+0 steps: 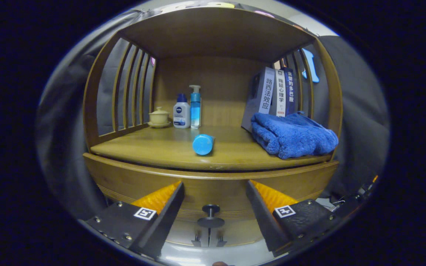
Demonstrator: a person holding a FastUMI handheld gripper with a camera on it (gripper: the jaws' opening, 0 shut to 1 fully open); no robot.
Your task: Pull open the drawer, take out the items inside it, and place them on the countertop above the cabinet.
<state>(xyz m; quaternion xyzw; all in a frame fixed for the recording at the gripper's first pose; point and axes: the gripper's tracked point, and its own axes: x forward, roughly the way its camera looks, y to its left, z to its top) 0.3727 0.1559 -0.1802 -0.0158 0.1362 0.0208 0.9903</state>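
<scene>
Wooden cabinet (213, 184) with slatted sides and a roofed shelf; its worktop (161, 149) is the landmark. Drawer (213, 192) sits directly below the worktop's front edge and looks closed, so its contents are hidden. Blue towel (294, 135) lies bunched on the worktop's right side, books (272, 94) leaning upright behind it. At the worktop's back left: a white bottle (181, 115) and a blue pump bottle (195, 107) touching or nearly so, and a small lidded cup (159, 116) on a saucer further left. A blue tube (203, 144) lies on its side near the worktop's front middle, end facing out. Dark round knob (210, 216) sticks out of the drawer front, below the worktop's middle.

Hand-held gripper (215, 218) is spread wide, fingers apart on either side of the knob, touching nothing; whether the tips have reached the knob's depth is unclear.

Step judged: closing on the knob to pull; task barely begun.

Risks: the knob is small and the fingers wide, so an off-centre closure could slip off the cap or pinch only the stem. Pulling at an angle could jam the drawer or drag the cabinet. A jerk could roll the tube off the front edge. Free landing space on the worktop is mostly left of the tube, so placing could knock the bottles.
</scene>
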